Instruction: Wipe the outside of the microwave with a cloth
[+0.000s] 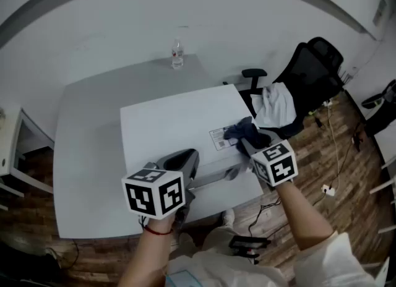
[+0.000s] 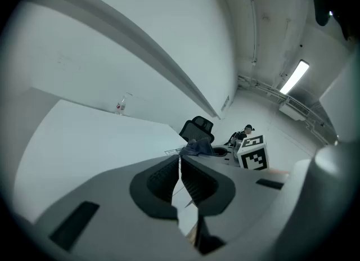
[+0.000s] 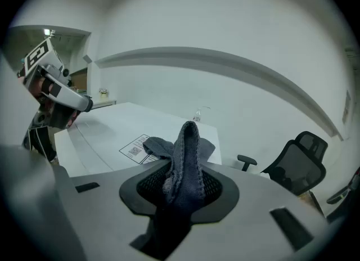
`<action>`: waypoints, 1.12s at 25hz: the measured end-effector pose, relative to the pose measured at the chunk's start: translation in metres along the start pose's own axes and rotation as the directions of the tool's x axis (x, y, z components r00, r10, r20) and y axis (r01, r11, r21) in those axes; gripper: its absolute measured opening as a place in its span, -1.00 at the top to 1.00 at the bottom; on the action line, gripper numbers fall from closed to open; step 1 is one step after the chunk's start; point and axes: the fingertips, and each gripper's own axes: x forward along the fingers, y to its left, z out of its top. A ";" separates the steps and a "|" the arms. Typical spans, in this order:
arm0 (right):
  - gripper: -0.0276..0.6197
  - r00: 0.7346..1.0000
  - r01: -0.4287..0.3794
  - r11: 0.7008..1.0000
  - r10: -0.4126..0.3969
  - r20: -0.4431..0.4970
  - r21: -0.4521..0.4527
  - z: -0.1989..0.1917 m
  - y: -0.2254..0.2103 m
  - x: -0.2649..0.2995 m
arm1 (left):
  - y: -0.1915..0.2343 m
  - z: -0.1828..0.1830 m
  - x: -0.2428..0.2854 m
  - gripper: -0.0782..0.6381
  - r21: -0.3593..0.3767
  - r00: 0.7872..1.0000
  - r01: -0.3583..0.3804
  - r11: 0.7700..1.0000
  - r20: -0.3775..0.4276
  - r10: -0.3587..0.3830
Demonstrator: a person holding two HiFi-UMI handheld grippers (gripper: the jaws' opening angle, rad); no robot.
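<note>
Cloth (image 3: 188,144) pinched in right gripper (image 3: 181,182): plain in its view, unclear overhead.

Walls (image 1: 124,26): plain white, with a grey band (image 1: 62,1) running along them. Floor (image 1: 346,174): brown wood planks, with loose cables (image 1: 332,134) lying on it at the right. A pale grey surface (image 1: 86,156) stands against the wall, and a clear bottle (image 1: 177,55) stands upright near its far edge. A black mesh office chair (image 1: 318,69) (white garment (image 1: 275,103) draped over it) stands just beside the surface's right end. One strip light (image 2: 295,76) is lit overhead.
</note>
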 end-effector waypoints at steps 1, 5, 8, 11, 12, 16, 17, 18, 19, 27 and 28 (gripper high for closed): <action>0.57 1.000 0.001 1.000 -0.001 -0.001 0.002 -0.001 0.000 -0.001 | 0.000 -0.001 0.000 0.74 -0.002 1.000 0.003 1.000 -0.002 -0.003; 0.58 1.000 0.004 1.000 -0.004 0.001 0.005 -0.002 0.000 -0.001 | -0.001 0.001 -0.002 0.74 -0.004 1.000 0.010 1.000 0.002 -0.010; 0.58 1.000 0.009 1.000 -0.009 0.004 0.003 -0.001 0.000 -0.002 | -0.003 0.003 -0.004 0.74 -0.012 1.000 0.016 1.000 0.013 -0.016; 0.58 1.000 0.010 1.000 -0.010 0.005 0.003 -0.001 0.000 -0.002 | -0.004 0.005 -0.005 0.74 -0.015 1.000 0.021 1.000 0.018 -0.021; 0.58 1.000 0.010 1.000 -0.010 0.004 0.003 -0.001 0.000 -0.002 | -0.005 0.006 -0.006 0.74 -0.016 1.000 0.023 1.000 0.021 -0.023; 0.57 1.000 0.012 1.000 -0.012 0.002 0.012 0.000 0.001 -0.001 | -0.005 0.009 -0.010 0.74 -0.020 0.999 0.029 0.999 0.033 -0.029; 0.57 1.000 0.015 1.000 -0.015 0.004 0.014 0.000 0.000 -0.001 | -0.006 0.010 -0.011 0.74 -0.021 0.999 0.030 0.999 0.036 -0.029; 0.57 1.000 0.018 1.000 -0.019 0.006 0.015 0.000 0.000 -0.002 | -0.006 0.011 -0.012 0.74 -0.022 0.999 0.031 0.999 0.039 -0.030; 0.57 1.000 0.020 1.000 -0.021 0.007 0.015 0.000 0.000 -0.002 | -0.006 0.012 -0.012 0.74 -0.022 0.999 0.031 0.999 0.042 -0.030; 0.57 1.000 0.014 1.000 -0.014 0.006 0.025 -0.001 0.000 -0.003 | -0.008 0.011 -0.013 0.74 -0.013 0.999 0.033 0.999 0.036 -0.032; 0.57 1.000 0.015 1.000 -0.015 0.006 0.024 -0.001 0.000 -0.003 | -0.007 0.011 -0.013 0.74 -0.014 0.999 0.032 0.999 0.035 -0.032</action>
